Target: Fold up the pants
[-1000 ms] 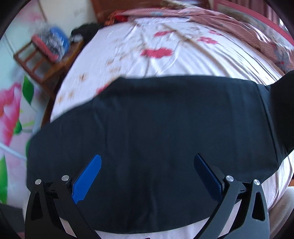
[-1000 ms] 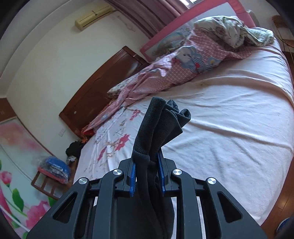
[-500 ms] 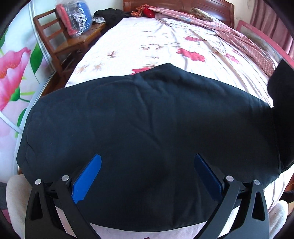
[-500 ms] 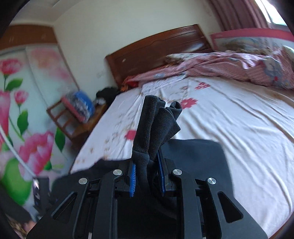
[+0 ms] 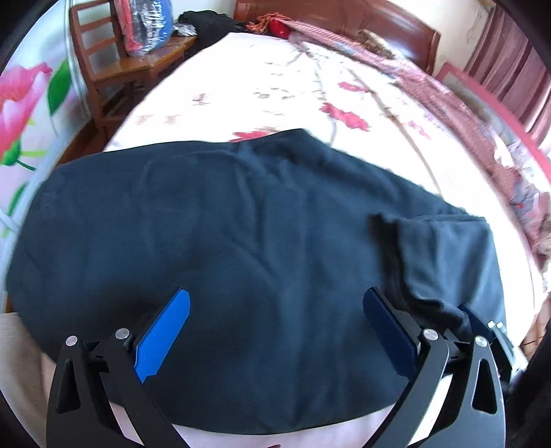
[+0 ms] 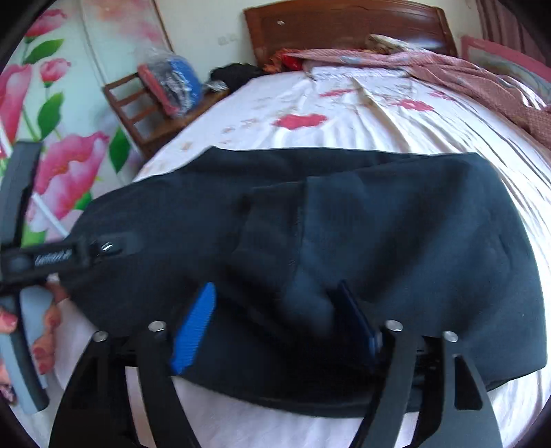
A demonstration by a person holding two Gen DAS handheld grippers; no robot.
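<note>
Dark navy pants [image 5: 241, 241] lie spread across the near end of the floral bed sheet [image 5: 292, 89]. One end of them is folded back over the rest [image 5: 440, 248]. My left gripper [image 5: 275, 310] hovers open just above the pants, nothing between its blue pads. In the right wrist view the pants [image 6: 430, 213] fill the foreground. My right gripper [image 6: 275, 310] is low over the folded end [image 6: 275, 241] and its jaws are opening. Loose cloth lies between them and rests against the right pad, but it is not pinched. The left gripper's body [image 6: 51, 258] shows at the left.
A wooden chair [image 6: 137, 103] with a plastic-wrapped bundle [image 6: 172, 82] stands left of the bed, by a flower-printed wall [image 6: 69, 165]. A wooden headboard [image 6: 344, 31] and a pink checked quilt [image 6: 465, 72] are at the far end. A person's hand [image 6: 44, 310] holds the left gripper.
The right gripper swung down and left from high over the bed to the pants, carrying the cloth end. Its jaws then parted and the end now lies on the pants. The left gripper rolled slightly.
</note>
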